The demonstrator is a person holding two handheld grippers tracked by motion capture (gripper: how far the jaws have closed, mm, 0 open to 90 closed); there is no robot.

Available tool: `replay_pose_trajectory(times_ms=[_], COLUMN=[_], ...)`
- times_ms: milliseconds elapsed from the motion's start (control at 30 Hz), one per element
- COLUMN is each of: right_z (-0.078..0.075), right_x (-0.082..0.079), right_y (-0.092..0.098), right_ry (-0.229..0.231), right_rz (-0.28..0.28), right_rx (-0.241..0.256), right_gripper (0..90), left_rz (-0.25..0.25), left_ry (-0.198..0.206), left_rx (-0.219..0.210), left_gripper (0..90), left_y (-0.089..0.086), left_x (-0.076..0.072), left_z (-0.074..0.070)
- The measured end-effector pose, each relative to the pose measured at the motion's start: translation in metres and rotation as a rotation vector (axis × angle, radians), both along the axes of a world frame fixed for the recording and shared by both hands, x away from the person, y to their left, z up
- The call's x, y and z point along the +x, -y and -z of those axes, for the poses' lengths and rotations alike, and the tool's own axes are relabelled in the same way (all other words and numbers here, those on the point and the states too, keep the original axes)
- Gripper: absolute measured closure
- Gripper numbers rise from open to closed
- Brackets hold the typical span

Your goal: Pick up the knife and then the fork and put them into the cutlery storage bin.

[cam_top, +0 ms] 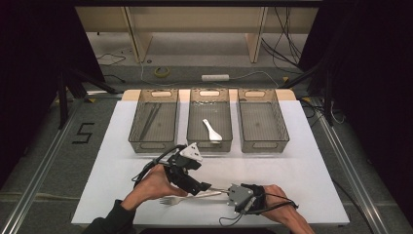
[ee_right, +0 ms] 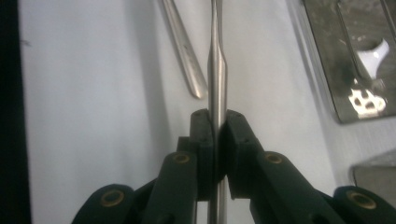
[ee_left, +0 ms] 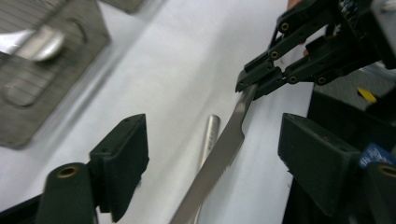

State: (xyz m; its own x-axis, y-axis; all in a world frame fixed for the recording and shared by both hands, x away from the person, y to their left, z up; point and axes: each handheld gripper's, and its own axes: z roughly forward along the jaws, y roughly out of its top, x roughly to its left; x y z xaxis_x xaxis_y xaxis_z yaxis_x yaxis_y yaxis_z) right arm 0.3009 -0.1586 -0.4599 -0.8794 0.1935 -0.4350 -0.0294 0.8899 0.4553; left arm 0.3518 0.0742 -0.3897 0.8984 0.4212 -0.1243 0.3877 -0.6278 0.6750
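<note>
A white bench (cam_top: 302,161) is standing in a dark-curtained room with a grey floor, carrying three clear wire-patterned plastic trays in a row at its far side. From left to right: the left tray (cam_top: 154,121) is holding thin dark utensils, too faint to count or name; the middle tray (cam_top: 210,119) is holding one white plastic rice spoon (cam_top: 211,130); the right tray (cam_top: 263,121) is looking bare.

Near the front edge, the left gripper (cam_top: 204,185) is hovering with its jaws spread apart around a serrated stainless-steel table knife (ee_left: 219,156), not touching it. One silver fork (cam_top: 170,200) is lying flat on the bench just below that hand, tines to the left; its rounded handle end is showing beside the blade in both gripper views. The right gripper (ee_right: 217,140) is squeezing together on the knife, pinching it edge-on and holding it above the bench.

Risks, as judged: the pinch is sitting on a narrow, smooth metal edge, so the knife may be pivoting or slipping out if the right gripper lets go before the left one is gripping firmly. The left gripper closing on the serrated section may be seating poorly. A dropped knife could be striking the fork.

Count: three trays, one spoon, one knife, one fork, two grippers.
</note>
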Motion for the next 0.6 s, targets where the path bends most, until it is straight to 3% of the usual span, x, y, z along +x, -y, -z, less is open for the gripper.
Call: replay_pose_trajectory(times_ms=[267, 600], right_z=[-0.004, -0.016], right_x=[0.012, 0.031], right_y=[0.018, 0.045], right_ry=[0.008, -0.022], right_rz=[0.081, 0.233], right_rx=[0.001, 0.149], right_gripper=[83.8, 84.0], left_rz=[-0.073, -0.107], left_ry=[0.054, 0.067], left_rx=[-0.103, -0.124], left_gripper=[20.1, 18.3], left_y=[-0.015, -0.031], left_x=[-0.004, -0.011], left_z=[-0.004, 0.009])
